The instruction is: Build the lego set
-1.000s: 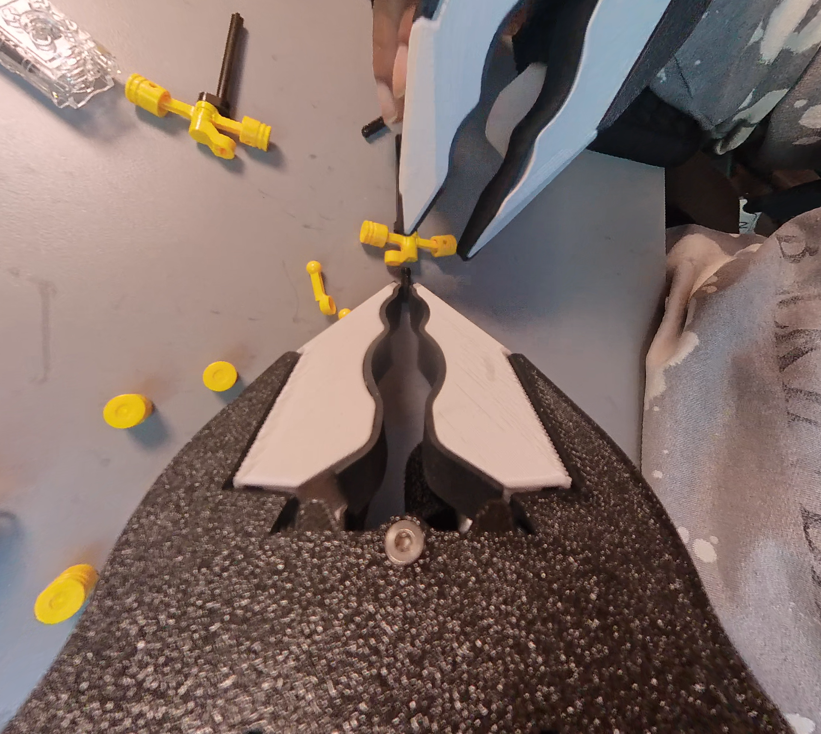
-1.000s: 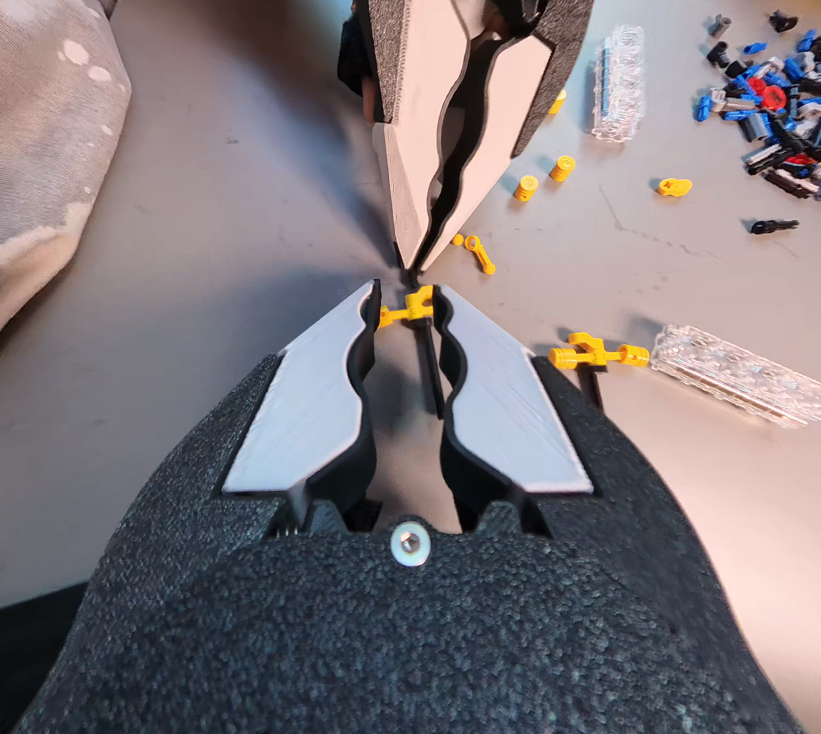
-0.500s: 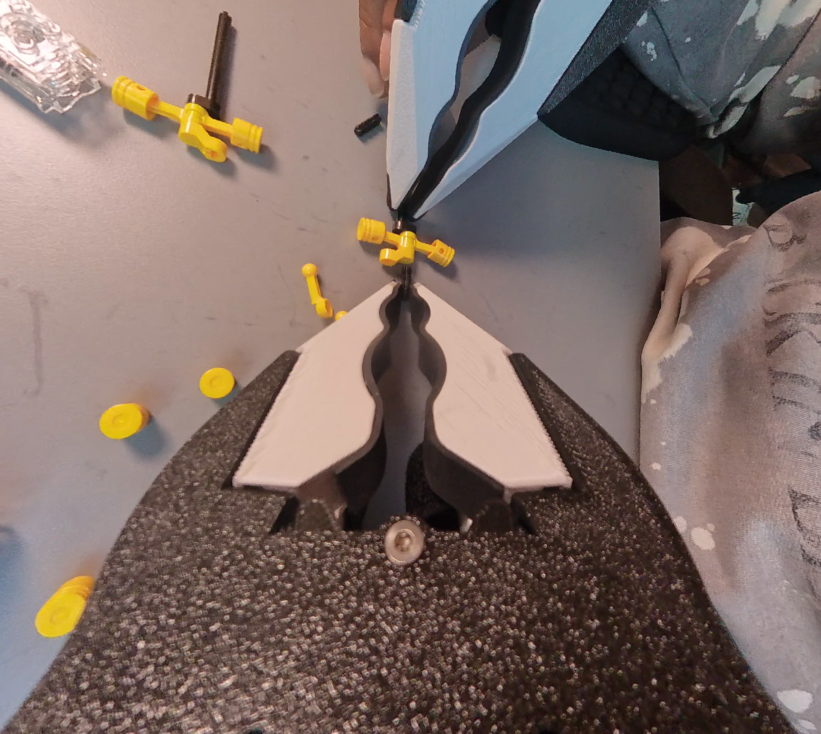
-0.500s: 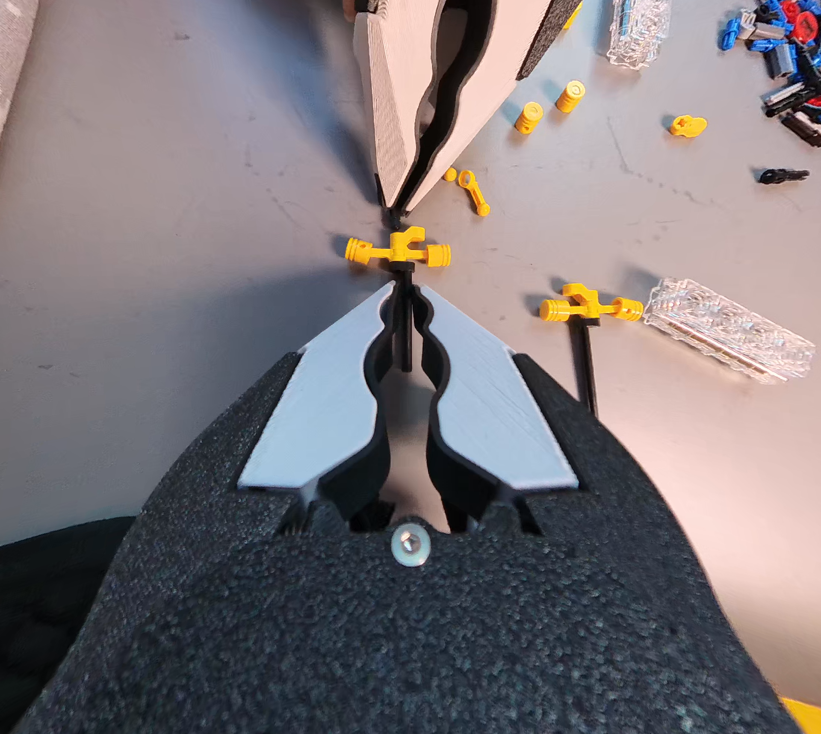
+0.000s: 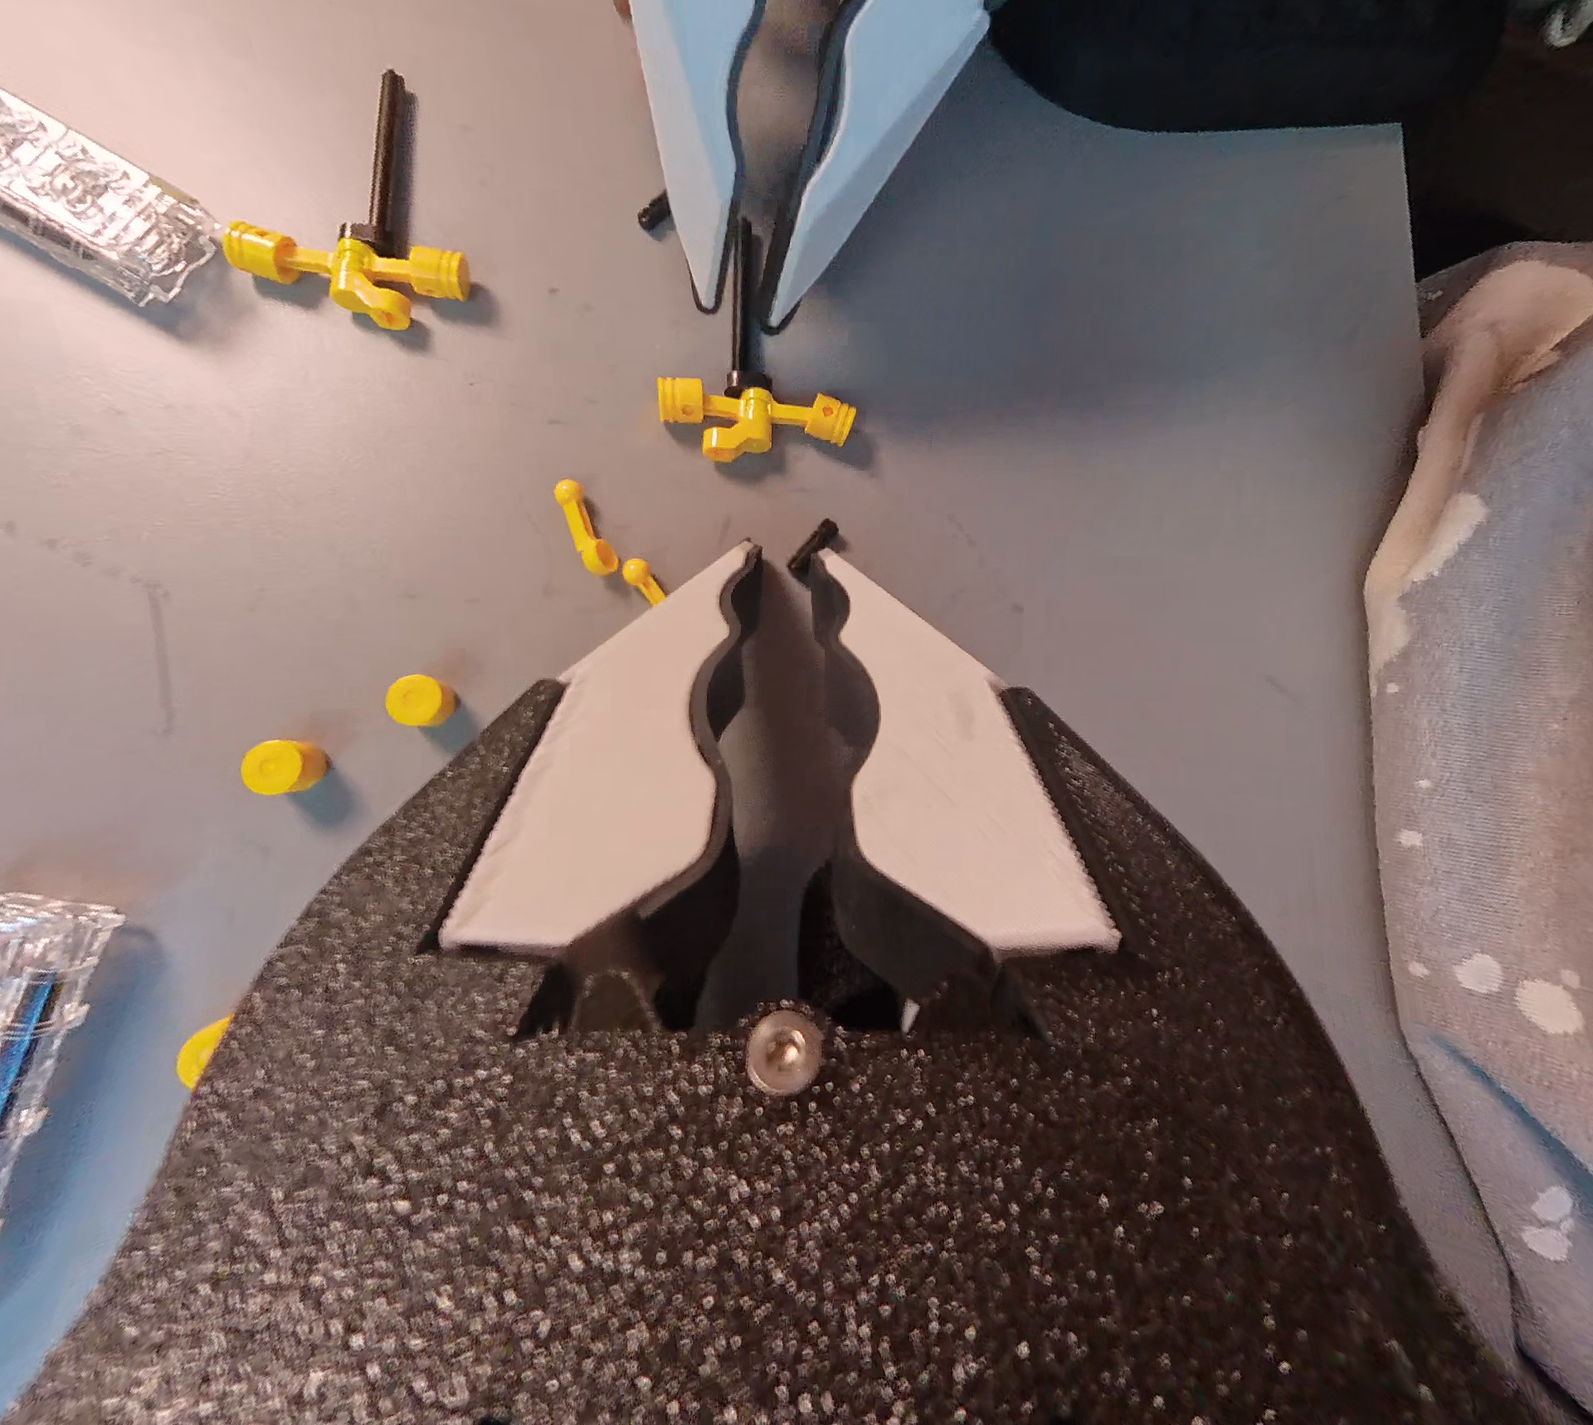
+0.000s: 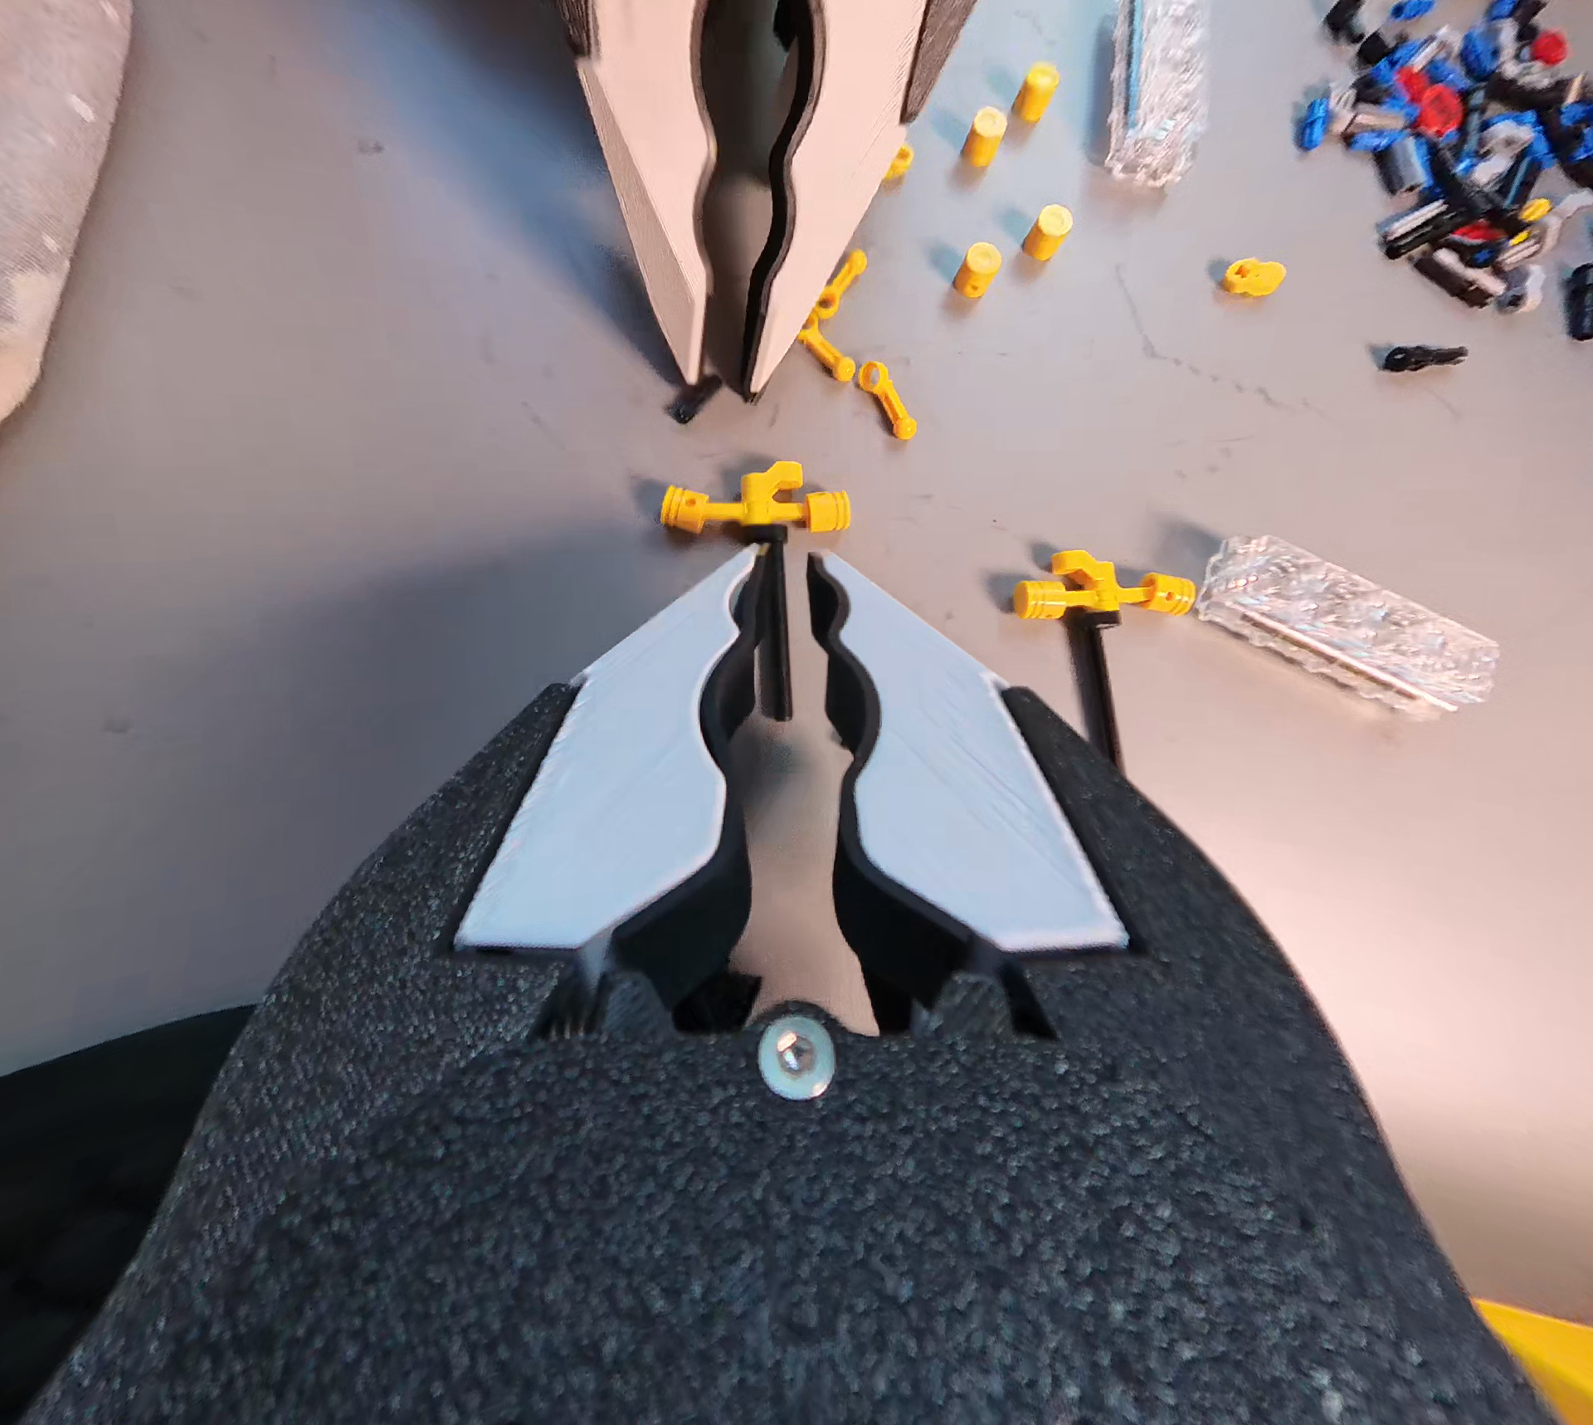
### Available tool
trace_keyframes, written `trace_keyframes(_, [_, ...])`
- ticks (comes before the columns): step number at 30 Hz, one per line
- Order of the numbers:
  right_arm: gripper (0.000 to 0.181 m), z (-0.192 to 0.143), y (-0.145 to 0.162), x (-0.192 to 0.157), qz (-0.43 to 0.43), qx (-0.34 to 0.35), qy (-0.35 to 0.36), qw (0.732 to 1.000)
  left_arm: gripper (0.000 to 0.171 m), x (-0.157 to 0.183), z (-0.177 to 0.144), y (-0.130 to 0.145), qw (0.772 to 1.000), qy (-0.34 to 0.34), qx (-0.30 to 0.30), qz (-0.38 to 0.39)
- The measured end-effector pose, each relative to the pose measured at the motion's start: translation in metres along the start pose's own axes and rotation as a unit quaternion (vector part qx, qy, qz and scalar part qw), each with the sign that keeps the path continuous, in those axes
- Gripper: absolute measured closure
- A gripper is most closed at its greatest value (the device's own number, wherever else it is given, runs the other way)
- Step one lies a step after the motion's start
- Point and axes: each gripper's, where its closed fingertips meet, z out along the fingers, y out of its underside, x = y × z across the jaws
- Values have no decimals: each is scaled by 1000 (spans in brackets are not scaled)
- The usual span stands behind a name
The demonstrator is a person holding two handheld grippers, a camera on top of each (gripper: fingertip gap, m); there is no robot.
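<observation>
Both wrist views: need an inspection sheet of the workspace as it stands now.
Surface: grey table, scuffed.
Job's things: yellow piston assembly on a black axle, lying between the tools; second assembly to its side; small black pin.
Clutter: loose yellow cylinders, yellow rods, clear plastic pieces, heap of small parts.
Grippers: left tool narrowly open, the pin at one fingertip, contact unclear; right tool slightly open around the axle.
Cables: nothing seen.
Surroundings: spotted grey cloth at the table edge.
</observation>
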Motion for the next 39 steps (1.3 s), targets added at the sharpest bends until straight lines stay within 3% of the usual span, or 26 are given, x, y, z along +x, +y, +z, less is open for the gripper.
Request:
trace_keyframes(3, [172, -7, -20, -3, -12, 47, 1, 999, 168, -1, 0, 1, 1000, -13, -7, 25])
trace_keyframes(6, [170, 2, -31, -14, -39, 52, -7, 998, 170, -3, -2, 1, 999, -15, 1, 35])
trace_keyframes(17, [169, 15, -46, -3, -25, 85, 31, 996, 171, -9, -30, -27, 994, -34, 97, 29])
trace_keyframes(23, [174, 17, -39, 3, -23, 66, 46, 996, 171, -13, -27, -18, 996, -35, 77, 22])
trace_keyframes(28, [170, -9, -32, 8, 0, 65, 43, 997, 168, 10, -19, -15, 996, 13, 70, 47])
trace_keyframes(31, [168, -27, -28, -15, 22, 66, 9, 998, 164, 19, -13, -15, 996, 25, 63, 66])
trace_keyframes(33, [165, -28, -20, -48, 29, 45, -39, 998, 162, 18, -12, -13, 995, 22, 59, 71])
trace_keyframes(36, [158, -12, -8, -79, 25, 10, -54, 998, 160, 14, -15, -15, 996, 26, 69, 59])
trace_keyframes(39, [149, 4, 1, -83, 17, -39, -28, 999, 160, 9, -16, -16, 996, 21, 71, 53])
